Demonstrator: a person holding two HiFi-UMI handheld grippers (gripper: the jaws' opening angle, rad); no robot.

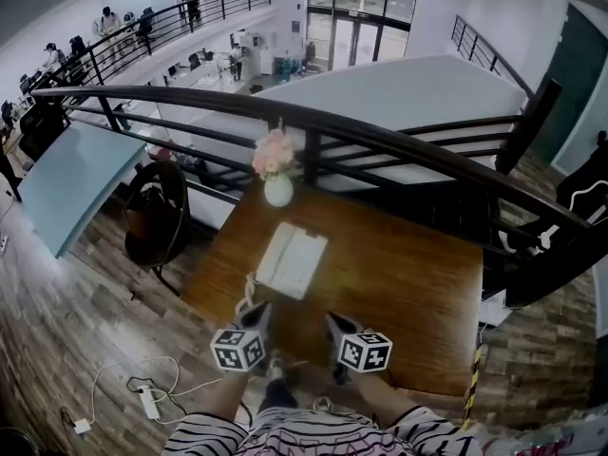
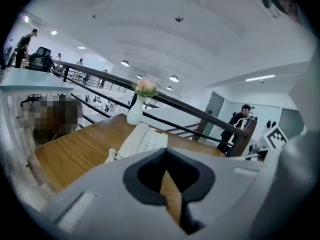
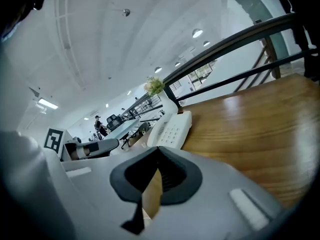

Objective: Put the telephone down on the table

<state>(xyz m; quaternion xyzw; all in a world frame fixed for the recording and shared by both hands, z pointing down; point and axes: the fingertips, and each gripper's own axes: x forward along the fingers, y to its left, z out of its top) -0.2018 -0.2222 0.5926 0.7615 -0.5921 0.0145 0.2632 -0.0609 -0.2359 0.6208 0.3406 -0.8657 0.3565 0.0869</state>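
Wooden table point(image 1: 408, 283) bears the white telephone point(image 1: 292, 260), flat just before a vase point(image 1: 278, 190); left gripper point(image 1: 256, 313) and right gripper point(image 1: 334, 323) hover at the near edge — clear of it. Both pairs of jaws are pressed together, empty.

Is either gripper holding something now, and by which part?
Nothing is held. The left gripper and the right gripper are both shut and empty; the telephone lies on the table, apart from them.

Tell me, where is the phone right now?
In the head view the phone lies flat on the table, left of its middle, just on the near side of the flower vase.
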